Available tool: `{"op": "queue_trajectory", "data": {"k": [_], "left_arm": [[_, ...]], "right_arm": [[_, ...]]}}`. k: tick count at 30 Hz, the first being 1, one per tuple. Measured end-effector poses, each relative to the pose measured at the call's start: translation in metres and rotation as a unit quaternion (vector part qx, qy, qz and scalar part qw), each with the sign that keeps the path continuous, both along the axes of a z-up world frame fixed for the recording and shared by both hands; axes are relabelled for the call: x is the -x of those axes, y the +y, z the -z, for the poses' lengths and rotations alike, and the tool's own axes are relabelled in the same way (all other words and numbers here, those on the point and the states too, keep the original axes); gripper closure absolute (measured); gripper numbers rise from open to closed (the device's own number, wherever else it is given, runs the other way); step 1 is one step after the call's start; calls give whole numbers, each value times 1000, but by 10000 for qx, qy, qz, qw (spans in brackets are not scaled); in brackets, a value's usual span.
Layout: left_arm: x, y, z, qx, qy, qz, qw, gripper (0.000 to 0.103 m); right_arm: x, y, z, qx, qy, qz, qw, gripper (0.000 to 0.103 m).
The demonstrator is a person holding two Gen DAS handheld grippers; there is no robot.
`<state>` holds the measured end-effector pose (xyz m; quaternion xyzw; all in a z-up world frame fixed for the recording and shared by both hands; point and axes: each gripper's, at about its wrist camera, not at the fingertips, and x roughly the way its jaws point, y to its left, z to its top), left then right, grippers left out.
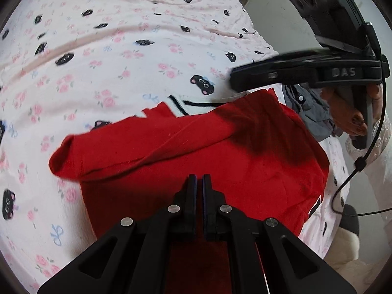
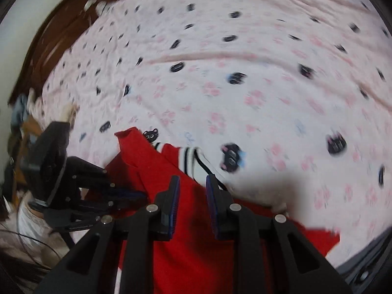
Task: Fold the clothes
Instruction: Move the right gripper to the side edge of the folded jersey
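Red top [image 1: 196, 152] lies part-folded on the sheet [image 1: 110, 56]; left gripper [image 1: 199, 178] clenched, apparently pinning the top's near edge, while right gripper [image 2: 192, 183] hovers above it, jaws parted on nothing, likely repositioning.

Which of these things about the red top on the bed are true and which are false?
1. The red top lies on a sheet printed with black cats and pink flowers. True.
2. The left tongs are wide open. False: they are shut.
3. The right tongs have a gap between their fingers. True.
4. The top's striped trim is yellow. False: it is white with black stripes.
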<state>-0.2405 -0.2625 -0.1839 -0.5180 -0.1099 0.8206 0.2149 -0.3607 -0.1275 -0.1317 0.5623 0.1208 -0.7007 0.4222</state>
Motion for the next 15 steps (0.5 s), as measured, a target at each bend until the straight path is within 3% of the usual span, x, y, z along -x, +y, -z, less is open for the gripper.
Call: {"op": "queue_trajectory", "data": {"k": [3, 6, 10, 15], "left_arm": [[-1, -1, 1, -17, -18, -13, 10000, 100], [-1, -1, 2, -15, -28, -19, 10000, 100], [0, 0, 4, -10, -42, -20, 10000, 100], [1, 0, 4, -9, -59, -33, 10000, 100]], "right_arm": [[2, -33, 11, -414, 99, -338, 9985, 79], [10, -44, 33, -897, -198, -533, 9943, 79], [7, -34, 48, -1306, -360, -703, 9883, 79], [-10, -9, 44, -1390, -382, -900, 9855, 79]]}}
